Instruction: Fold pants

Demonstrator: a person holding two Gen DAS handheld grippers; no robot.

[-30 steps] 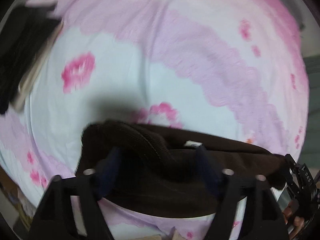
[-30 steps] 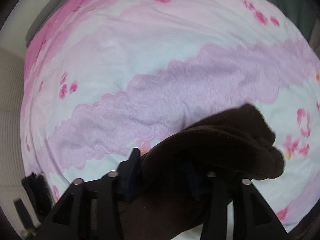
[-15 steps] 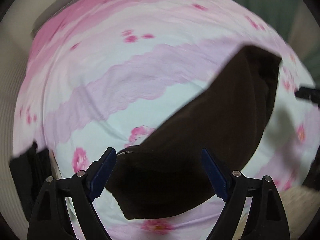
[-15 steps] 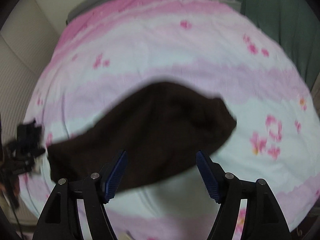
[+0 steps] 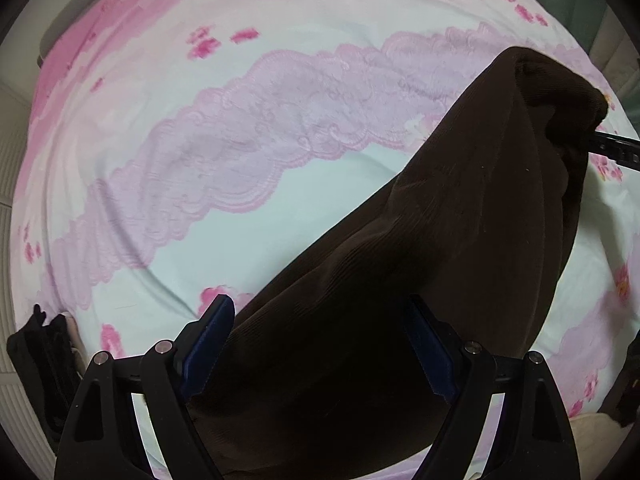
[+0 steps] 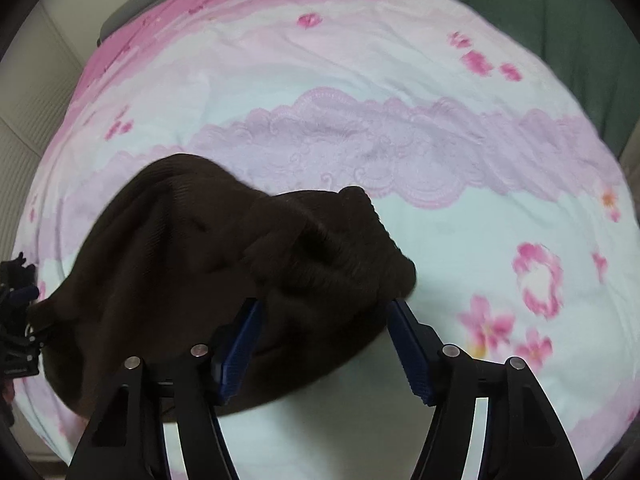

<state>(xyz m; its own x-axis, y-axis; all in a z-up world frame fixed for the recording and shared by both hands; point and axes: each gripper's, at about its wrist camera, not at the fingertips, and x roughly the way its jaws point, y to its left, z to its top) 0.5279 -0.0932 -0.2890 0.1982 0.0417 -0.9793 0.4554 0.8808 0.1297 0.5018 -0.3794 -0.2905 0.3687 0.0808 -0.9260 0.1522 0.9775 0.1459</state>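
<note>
The dark brown pants (image 5: pixel 440 240) lie folded on the pink and white floral bedspread (image 5: pixel 240 140). In the left wrist view they stretch from under my left gripper (image 5: pixel 320 344) up to the right. My left gripper is open, its blue pads straddling the near end of the cloth. In the right wrist view the pants (image 6: pixel 200 264) lie bunched at the lower left. My right gripper (image 6: pixel 324 344) is open, its jaws on either side of the bunched right end. The tip of the right gripper (image 5: pixel 616 148) shows at the pants' far end.
A dark pile of other clothes (image 5: pixel 44 360) lies at the bed's left edge. A green curtain (image 6: pixel 560 20) hangs beyond the bed's far right side. A pale wall (image 6: pixel 36 80) runs along the left.
Both grippers let go of the pants and opened a second ago. They then pulled back, and now both have moved closer over the cloth again.
</note>
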